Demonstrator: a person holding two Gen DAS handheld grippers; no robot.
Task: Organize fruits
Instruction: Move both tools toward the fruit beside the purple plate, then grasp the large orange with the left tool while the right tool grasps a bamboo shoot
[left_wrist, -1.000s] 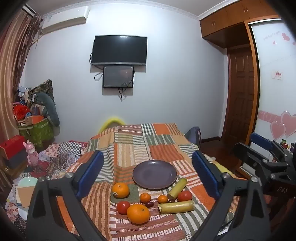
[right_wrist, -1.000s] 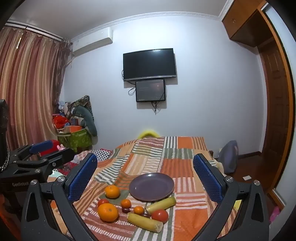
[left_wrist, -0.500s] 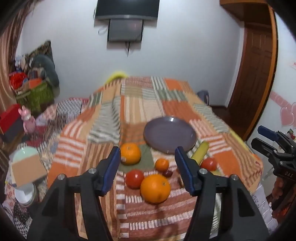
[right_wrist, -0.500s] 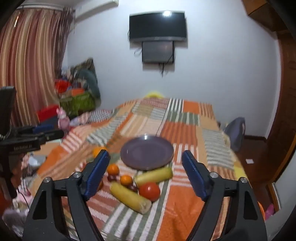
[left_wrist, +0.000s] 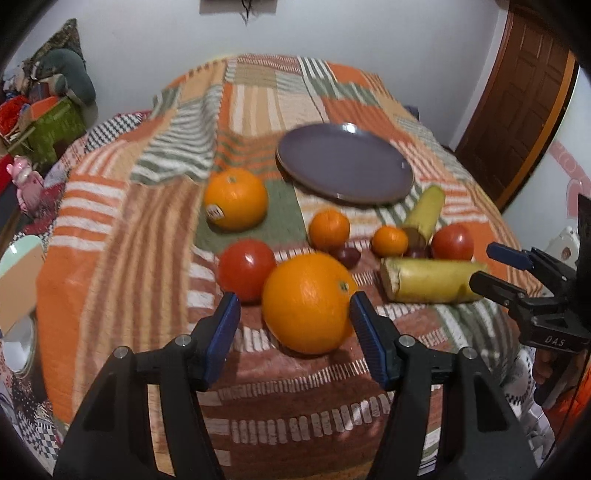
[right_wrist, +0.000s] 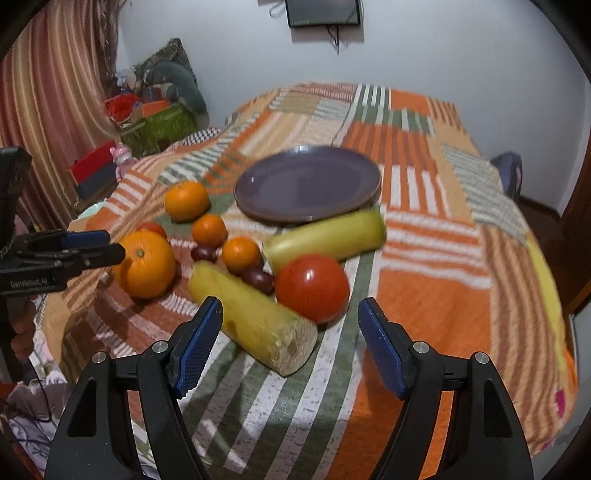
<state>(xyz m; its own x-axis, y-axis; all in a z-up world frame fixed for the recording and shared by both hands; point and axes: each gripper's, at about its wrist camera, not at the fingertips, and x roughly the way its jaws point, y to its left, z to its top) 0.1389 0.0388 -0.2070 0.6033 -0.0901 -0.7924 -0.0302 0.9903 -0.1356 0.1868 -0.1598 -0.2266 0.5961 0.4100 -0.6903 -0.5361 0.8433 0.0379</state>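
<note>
Nothing is sorted yet, as far as I can judge: the purple plate lies bare toward the middle of the striped blanket, and every fruit sits in a cluster between the plate and the blanket's near edge; all of the moving is left. The left gripper is spread, its jaws either side of the big orange without touching it; the right gripper is spread too, around the end of the near yellow piece and the tomato, gripping neither. Counted: two large oranges, one bearing a sticker; two small mandarins; two tomatoes; two long yellow pieces; two or three small dark fruits, partly hidden; one plate.
</note>
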